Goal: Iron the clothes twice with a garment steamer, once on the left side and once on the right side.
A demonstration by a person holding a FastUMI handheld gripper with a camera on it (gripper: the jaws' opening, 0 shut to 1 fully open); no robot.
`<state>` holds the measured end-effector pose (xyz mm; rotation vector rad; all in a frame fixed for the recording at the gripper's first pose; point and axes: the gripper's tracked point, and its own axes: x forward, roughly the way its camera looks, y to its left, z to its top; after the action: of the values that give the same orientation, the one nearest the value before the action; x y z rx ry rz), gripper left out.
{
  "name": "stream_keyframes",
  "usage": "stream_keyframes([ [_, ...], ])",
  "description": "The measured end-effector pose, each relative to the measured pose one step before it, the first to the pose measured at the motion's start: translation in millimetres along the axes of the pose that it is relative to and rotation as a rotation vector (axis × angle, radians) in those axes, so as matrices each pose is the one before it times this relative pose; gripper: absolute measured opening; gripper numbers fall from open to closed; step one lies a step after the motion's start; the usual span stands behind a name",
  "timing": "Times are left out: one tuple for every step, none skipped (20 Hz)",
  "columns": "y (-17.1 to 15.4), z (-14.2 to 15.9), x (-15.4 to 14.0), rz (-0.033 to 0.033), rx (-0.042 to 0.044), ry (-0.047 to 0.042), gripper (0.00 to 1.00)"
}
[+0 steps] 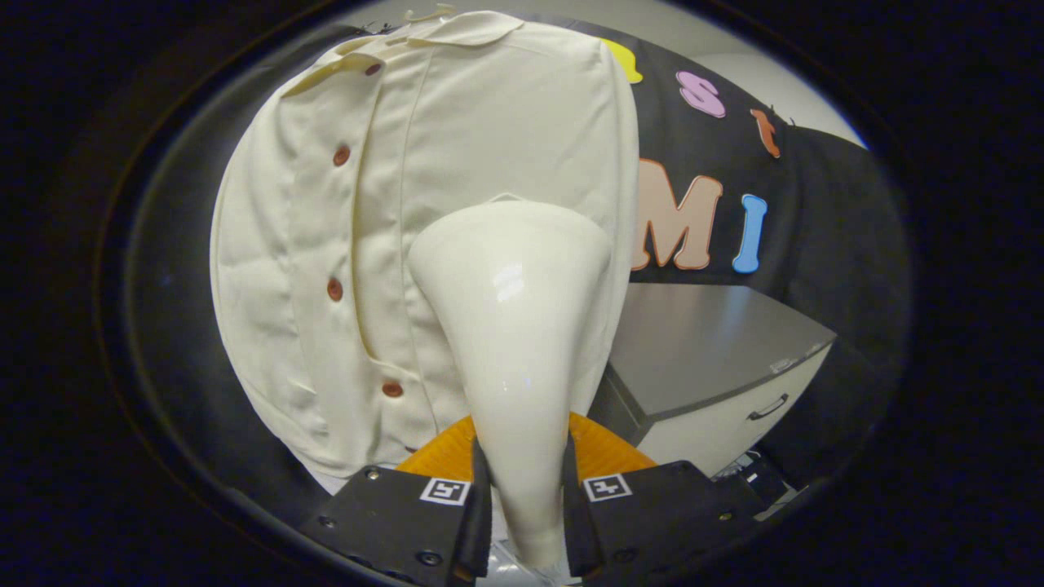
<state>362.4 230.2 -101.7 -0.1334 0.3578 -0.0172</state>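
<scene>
Two fingers of the hand-held gripper (526, 505) clamp the steamer (514, 326) by its narrow neck; its glossy shell looks slippery, so that waist seems the safest hold. Its head sits against the shirt (326, 228), soft cloth hanging just beyond.
</scene>
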Motion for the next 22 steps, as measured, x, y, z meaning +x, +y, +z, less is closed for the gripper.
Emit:
stream_keyframes([
  [0.51,-12.89,1.05,-0.00113,-0.00002,0.0181,0.36],
  [-1.96,-13.22,-0.61,-0.00106,0.00092,0.01497,0.36],
  [0.75,-12.89,1.22,-0.00072,0.00265,0.02056,0.36],
  [0.74,-14.05,2.12,0.00108,-0.00019,0.02027,0.36],
  [0.14,-13.23,2.79,-0.00473,-0.00252,0.0254,0.36],
  [-1.26,-13.92,3.74,-0.0103,0.0013,0.0255,0.36],
  [-0.44,-10.33,1.12,-0.00556,0.0063,0.01741,0.36],
  [0.94,-11.03,1.78,0.0006,0.00666,0.01538,0.36],
  [0.38,-8.75,2.58,-0.00077,0.00637,0.01454,0.36],
  [-0.38,-8.59,2.25,-0.00092,0.00616,0.01249,0.37],
  [0.67,-8.62,2.11,-0.00224,0.00515,0.01642,0.37],
  [-0.15,-7.22,1.71,-0.00329,0.00335,0.01339,0.37],
  [-0.77,-6.58,1.64,-0.00351,-0.00258,0.01475,0.37],
  [-0.3,-5.78,2.24,-0.00363,-0.00128,0.00922,0.37],
  [0.14,-5.1,2.22,0.00001,0.0001,0.00881,0.37],
  [0.6,-4.54,1.88,0.00138,0.00369,0.00642,0.37],
  [0.57,-3.83,1.15,0.00307,0.01076,0.00212,0.37],
  [1.01,-4.86,1.75,0.00507,0.01012,0.00044,0.37],
  [-0.16,-4.38,0.88,0.00015,0.00358,0.00399,0.37],
  [-1.39,-5.27,0.5,-0.0048,-0.00337,0.00967,0.37],
  [-0.97,-4.31,-0.27,-0.00317,-0.00324,0.00993,0.37],
  [-2.05,-4.78,-0.33,-0.00677,-0.00196,0.00805,0.37],
])
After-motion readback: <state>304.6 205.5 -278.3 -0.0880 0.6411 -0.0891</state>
